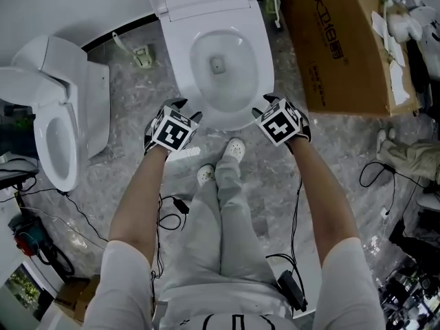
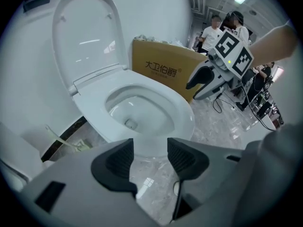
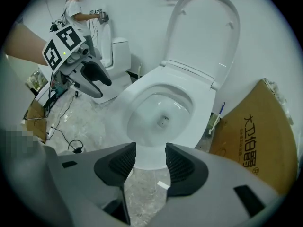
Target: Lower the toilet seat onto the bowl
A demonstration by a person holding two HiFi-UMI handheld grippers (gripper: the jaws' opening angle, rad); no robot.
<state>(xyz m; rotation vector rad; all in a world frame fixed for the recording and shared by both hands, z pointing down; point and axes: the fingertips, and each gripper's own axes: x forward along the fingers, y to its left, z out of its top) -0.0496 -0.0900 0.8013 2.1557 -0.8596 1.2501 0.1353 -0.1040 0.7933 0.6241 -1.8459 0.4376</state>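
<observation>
Left claw [image 1: 187, 110] and right claw [image 1: 263, 105] both wide, empty, flanking white ceramic toilet bowl [image 1: 180, 60] front; white oval flap [image 2: 85, 37] upright behind (seat or lid unclear).

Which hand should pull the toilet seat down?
Probably left, narrowly. Left tongs and right tongs both hang open before the bowl, but the cardboard box crowds the raised seat's right side.

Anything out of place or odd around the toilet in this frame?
A large cardboard box sits askew beside the toilet, and loose cables trail across the floor near the person's feet. Nothing looks spilled or broken.
</observation>
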